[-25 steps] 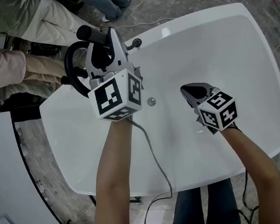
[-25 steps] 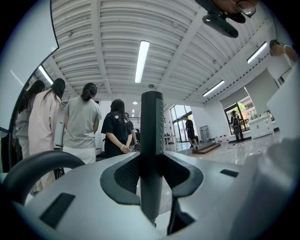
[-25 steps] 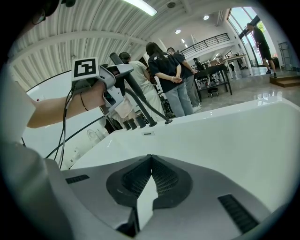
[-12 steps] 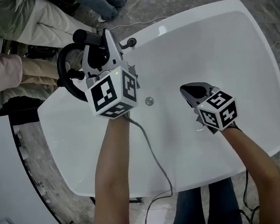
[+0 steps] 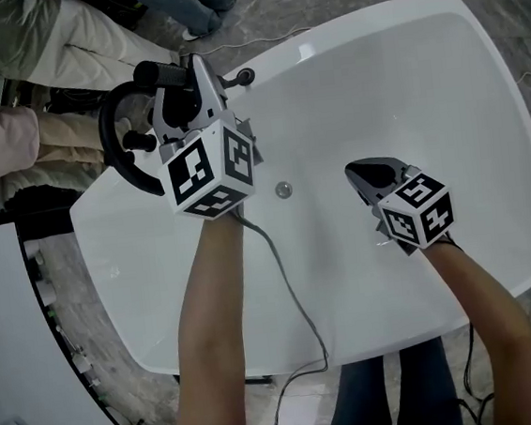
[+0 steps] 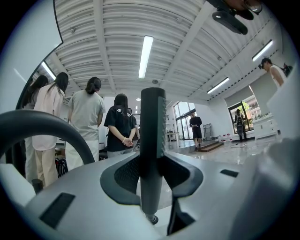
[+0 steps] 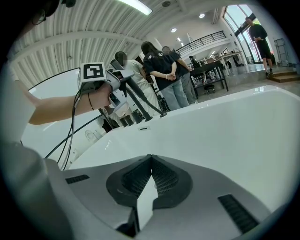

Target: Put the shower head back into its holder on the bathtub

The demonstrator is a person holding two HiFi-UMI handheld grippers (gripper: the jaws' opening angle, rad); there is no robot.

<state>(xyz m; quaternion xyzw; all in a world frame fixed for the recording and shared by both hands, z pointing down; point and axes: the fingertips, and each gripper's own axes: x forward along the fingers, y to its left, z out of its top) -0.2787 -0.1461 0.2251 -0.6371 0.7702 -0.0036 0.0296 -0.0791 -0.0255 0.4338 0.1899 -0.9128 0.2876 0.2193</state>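
Observation:
My left gripper (image 5: 191, 81) is shut on the black shower head (image 5: 162, 73) and holds it over the far left rim of the white bathtub (image 5: 440, 75). In the left gripper view the shower head's handle (image 6: 152, 140) stands upright between the pads. Its black hose (image 5: 114, 152) loops down to the left. Black fittings (image 7: 125, 119) sit on the tub's rim just under the left gripper (image 7: 112, 79); I cannot tell which one is the holder. My right gripper (image 5: 367, 173) hangs shut and empty over the tub's inside, its fingertips (image 7: 149, 161) pressed together.
Several people (image 6: 84, 122) stand beyond the tub's far rim. A round metal overflow cap (image 5: 283, 191) sits on the tub's inner wall between the grippers. A thin cable (image 5: 288, 289) trails from the left gripper along the arm. Stone floor surrounds the tub.
The left gripper has sunk a little toward the tub's rim with the shower head in it, drifting left in the head view. The right gripper has stayed put.

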